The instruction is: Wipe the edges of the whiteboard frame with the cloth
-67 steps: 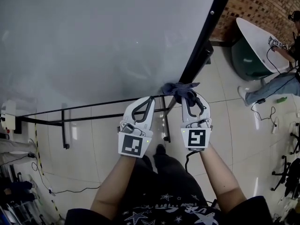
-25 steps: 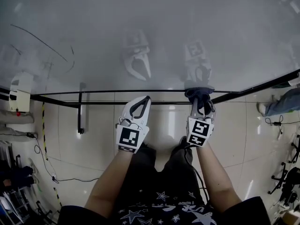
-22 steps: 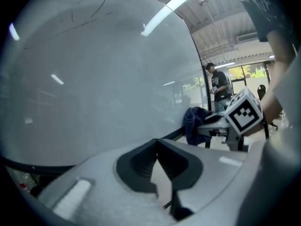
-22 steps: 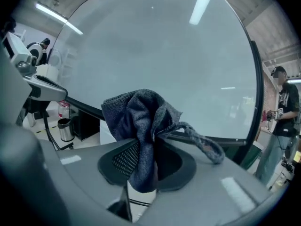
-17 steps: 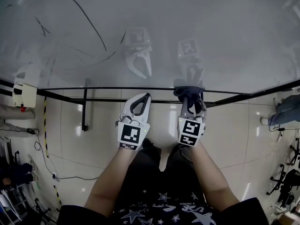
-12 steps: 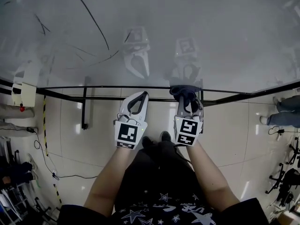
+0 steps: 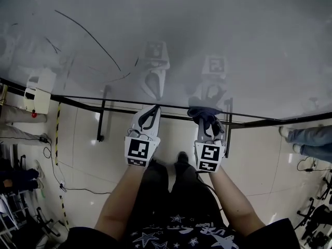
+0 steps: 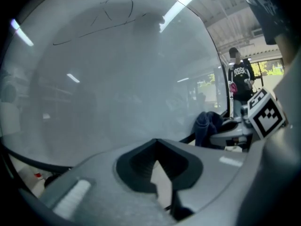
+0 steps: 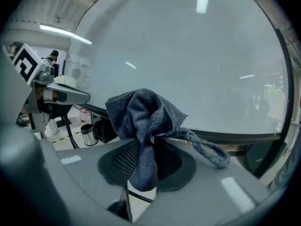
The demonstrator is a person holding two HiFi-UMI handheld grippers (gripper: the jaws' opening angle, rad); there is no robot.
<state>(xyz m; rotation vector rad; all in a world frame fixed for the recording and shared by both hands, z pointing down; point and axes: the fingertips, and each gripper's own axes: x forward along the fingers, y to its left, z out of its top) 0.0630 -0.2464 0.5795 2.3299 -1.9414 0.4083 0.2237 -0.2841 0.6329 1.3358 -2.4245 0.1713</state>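
The whiteboard (image 7: 207,40) fills the upper part of the head view, and its black bottom frame edge (image 7: 104,104) runs across the middle. My right gripper (image 7: 206,119) is shut on a bunched dark blue cloth (image 7: 202,113), which presses against that bottom edge. In the right gripper view the cloth (image 9: 141,121) hangs out between the jaws, with the frame edge (image 9: 235,136) behind it. My left gripper (image 7: 154,109) is shut and holds nothing, its tip at the same edge just left of the cloth. The left gripper view shows the cloth (image 8: 207,126) to its right.
Black stand posts (image 7: 101,121) (image 7: 228,121) hang below the frame. A white box (image 7: 36,100) sits at the board's left end, with cables (image 7: 46,165) on the tiled floor. Black pen strokes (image 7: 88,35) mark the board. Another person's legs (image 7: 311,139) are at the right.
My right gripper has carried the cloth from the board's lower right corner leftward along the bottom frame edge. The left gripper has travelled beside it, still shut.
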